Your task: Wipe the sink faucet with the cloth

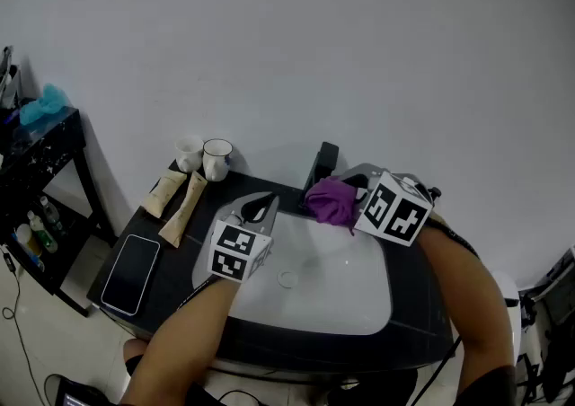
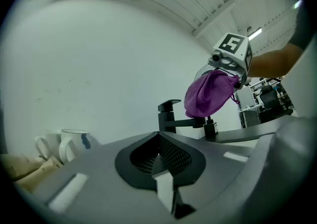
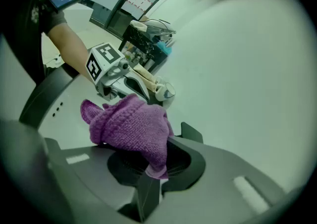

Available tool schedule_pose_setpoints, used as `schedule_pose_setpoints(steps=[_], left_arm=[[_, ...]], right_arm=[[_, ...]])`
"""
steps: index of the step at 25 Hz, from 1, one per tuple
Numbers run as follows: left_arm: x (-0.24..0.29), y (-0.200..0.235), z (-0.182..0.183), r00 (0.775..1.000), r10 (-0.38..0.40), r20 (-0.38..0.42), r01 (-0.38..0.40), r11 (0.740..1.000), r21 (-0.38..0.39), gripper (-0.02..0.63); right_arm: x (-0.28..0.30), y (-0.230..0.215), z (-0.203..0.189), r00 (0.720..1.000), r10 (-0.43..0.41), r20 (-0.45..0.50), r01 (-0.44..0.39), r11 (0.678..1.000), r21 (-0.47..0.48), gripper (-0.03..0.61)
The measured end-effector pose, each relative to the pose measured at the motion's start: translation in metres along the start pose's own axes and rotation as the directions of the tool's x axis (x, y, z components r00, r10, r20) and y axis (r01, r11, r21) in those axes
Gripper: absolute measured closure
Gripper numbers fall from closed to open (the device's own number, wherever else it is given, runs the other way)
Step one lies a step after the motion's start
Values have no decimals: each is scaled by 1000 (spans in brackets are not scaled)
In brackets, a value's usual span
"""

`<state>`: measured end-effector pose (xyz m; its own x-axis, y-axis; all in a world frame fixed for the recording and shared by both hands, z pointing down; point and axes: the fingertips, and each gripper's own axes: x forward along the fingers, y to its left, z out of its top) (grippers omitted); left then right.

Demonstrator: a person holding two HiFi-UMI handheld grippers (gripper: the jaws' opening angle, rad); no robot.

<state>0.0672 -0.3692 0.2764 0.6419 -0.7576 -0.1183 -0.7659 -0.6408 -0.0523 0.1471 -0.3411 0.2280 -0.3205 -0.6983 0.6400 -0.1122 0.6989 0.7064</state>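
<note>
A black faucet (image 1: 322, 164) stands at the back rim of the white sink (image 1: 359, 296). My right gripper (image 1: 347, 191) is shut on a bunched purple knitted cloth (image 1: 330, 200), which rests over the faucet's spout. In the left gripper view the cloth (image 2: 210, 94) hangs on the outer end of the spout (image 2: 185, 123), under the right gripper (image 2: 229, 64). In the right gripper view the cloth (image 3: 130, 129) fills the jaws. My left gripper (image 1: 260, 208) hovers over the sink's left side, shut, with nothing in it.
Two white mugs (image 1: 205, 158) stand at the back left of the black counter (image 1: 180, 260), with two tubes (image 1: 176, 198) and a phone (image 1: 132, 272) in front of them. A black shelf (image 1: 38, 154) stands further left. A plain wall rises close behind the faucet.
</note>
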Motion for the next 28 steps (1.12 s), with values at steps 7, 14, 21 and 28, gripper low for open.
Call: schedule_pose_setpoints(steps=[7, 14, 21, 28], left_arm=[[-3, 0, -3, 1000, 4, -17, -4, 1000, 19, 597], [-1, 0, 3, 1000, -6, 21, 6, 1000, -20, 597], [0, 5, 5, 999, 4, 32, -4, 1000, -5, 597], [1, 5, -2, 1000, 10, -1, -10, 1000, 26, 597]], right_arm=[[25, -25, -22, 974, -227, -30, 229, 966, 123, 525], [55, -52, -42, 940, -334, -74, 342, 924, 170, 523], [57, -51, -41, 957, -284, -53, 289, 947, 140, 524], [55, -33, -36, 977, -199, -78, 202, 979, 35, 529]])
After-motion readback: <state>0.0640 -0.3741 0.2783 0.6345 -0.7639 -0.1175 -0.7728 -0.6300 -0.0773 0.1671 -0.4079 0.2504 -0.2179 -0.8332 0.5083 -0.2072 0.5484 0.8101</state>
